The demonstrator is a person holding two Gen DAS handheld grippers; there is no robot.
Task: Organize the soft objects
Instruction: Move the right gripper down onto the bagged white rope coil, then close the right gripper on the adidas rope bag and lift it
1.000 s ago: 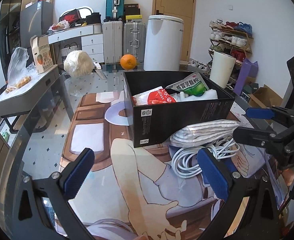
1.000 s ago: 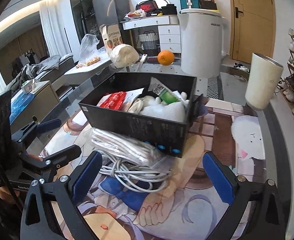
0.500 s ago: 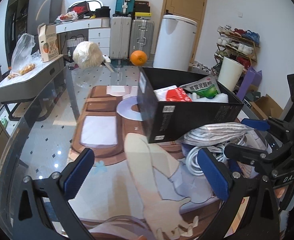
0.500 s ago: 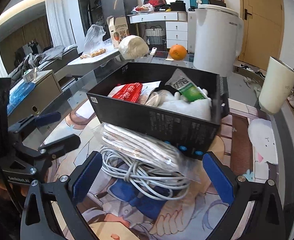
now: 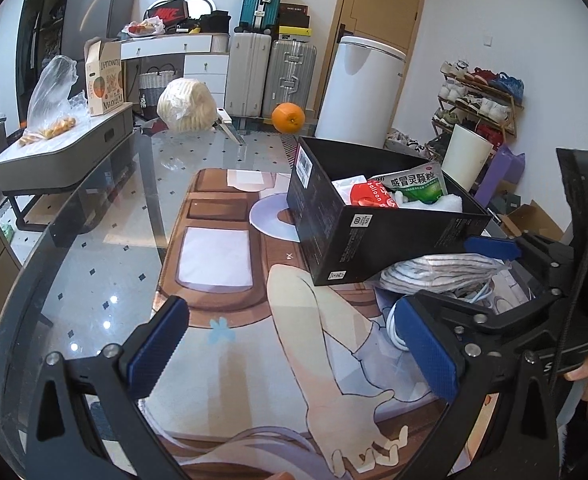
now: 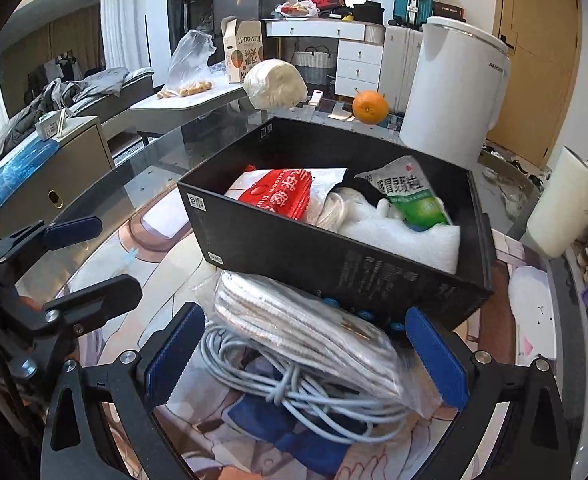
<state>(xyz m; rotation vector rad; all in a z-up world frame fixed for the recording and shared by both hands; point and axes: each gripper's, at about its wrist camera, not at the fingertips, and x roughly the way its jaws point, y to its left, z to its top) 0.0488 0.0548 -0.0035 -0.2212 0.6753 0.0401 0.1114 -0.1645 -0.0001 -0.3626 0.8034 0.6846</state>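
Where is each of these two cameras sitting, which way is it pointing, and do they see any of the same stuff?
Left wrist view: sits on the left gripper, looks along its open fingers across the printed mat toward the black box; the right gripper shows at its right.
Right wrist view: sits on the right gripper, looks down on the bagged cloth and white cable before the box; the left gripper shows at left.
Shared: box, cloth, orange.

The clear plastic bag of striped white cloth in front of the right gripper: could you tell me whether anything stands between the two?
Nothing visible does. The clear plastic bag of striped white cloth lies on the coiled grey-white cable, directly between the open right gripper's blue fingers. The black cardboard box lies just beyond.
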